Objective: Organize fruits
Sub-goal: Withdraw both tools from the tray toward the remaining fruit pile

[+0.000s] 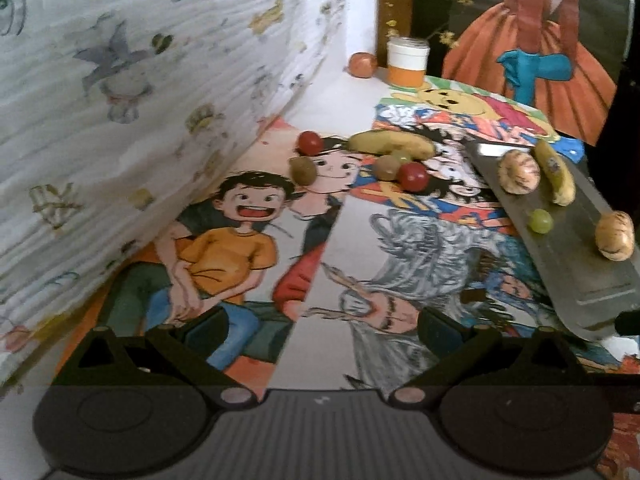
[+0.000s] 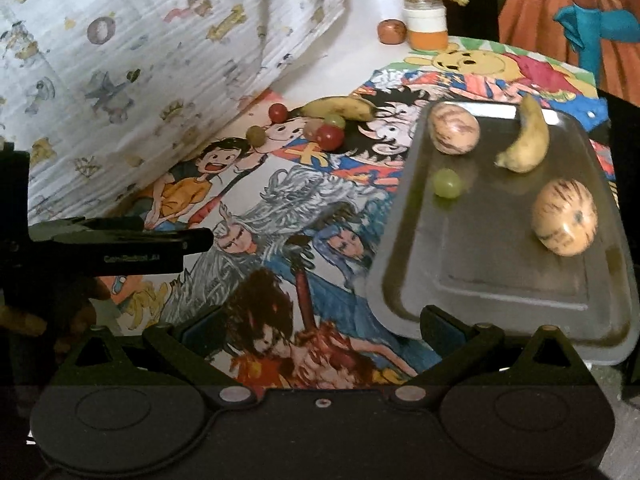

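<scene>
A grey metal tray [image 2: 500, 280] lies at the right and holds two striped round fruits [image 2: 454, 128] [image 2: 565, 216], a small banana [image 2: 526, 140] and a green grape [image 2: 448, 183]. In the left wrist view the tray [image 1: 580, 264] is at the far right. Loose fruit lies on the cartoon-print cloth beyond: a banana [image 1: 390, 143], two red round fruits [image 1: 310, 142] [image 1: 412, 176], two kiwis [image 1: 303, 169] [image 1: 386, 167] and a grape [image 1: 401, 156]. My left gripper [image 1: 320, 332] is open and empty, low over the cloth. My right gripper [image 2: 316, 332] is open and empty at the tray's near left corner.
A patterned white fabric wall [image 1: 140, 120] rises along the left. A white and orange jar [image 1: 407, 62] and a brown round object [image 1: 362, 65] stand at the back. The left gripper's body [image 2: 120, 246] shows at the left of the right wrist view.
</scene>
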Motion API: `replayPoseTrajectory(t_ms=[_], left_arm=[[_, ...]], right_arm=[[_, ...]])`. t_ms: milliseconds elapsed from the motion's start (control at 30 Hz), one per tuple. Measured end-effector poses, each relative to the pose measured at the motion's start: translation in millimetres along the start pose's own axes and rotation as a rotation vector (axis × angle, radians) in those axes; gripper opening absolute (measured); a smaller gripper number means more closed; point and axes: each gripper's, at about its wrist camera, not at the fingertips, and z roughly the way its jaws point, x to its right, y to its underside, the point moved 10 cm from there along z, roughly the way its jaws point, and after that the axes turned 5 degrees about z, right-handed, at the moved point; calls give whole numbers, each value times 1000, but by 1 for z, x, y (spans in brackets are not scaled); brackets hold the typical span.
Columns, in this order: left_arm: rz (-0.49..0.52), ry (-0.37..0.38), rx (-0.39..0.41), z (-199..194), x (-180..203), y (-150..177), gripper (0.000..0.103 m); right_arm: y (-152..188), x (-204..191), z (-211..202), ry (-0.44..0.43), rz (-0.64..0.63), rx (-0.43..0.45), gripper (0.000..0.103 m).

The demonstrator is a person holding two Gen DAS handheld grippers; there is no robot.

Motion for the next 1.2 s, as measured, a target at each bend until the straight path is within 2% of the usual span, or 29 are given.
replayPoseTrajectory(t_ms=[233, 433, 633, 800, 933, 1200], left_arm=[[-32, -39, -21, 12, -24, 1, 103], [-30, -70, 0, 20, -44, -14, 103], [-32, -63, 43, 29, -52, -37, 103], [-56, -46, 68, 42, -53, -54, 103], [-62, -43, 80, 58, -53, -66, 103], [-101, -8, 86, 93, -53, -83, 103]], right_arm=[[-10, -13, 9, 12, -62, 32, 102], [-49, -19, 3, 33, -124, 137, 102], [-97, -13, 8, 164, -259, 273, 102], [-117, -1, 34, 194, -308, 262, 102], [-123, 2, 60, 201, -325, 227, 102], [-132, -1, 100, 190, -327, 220, 102]])
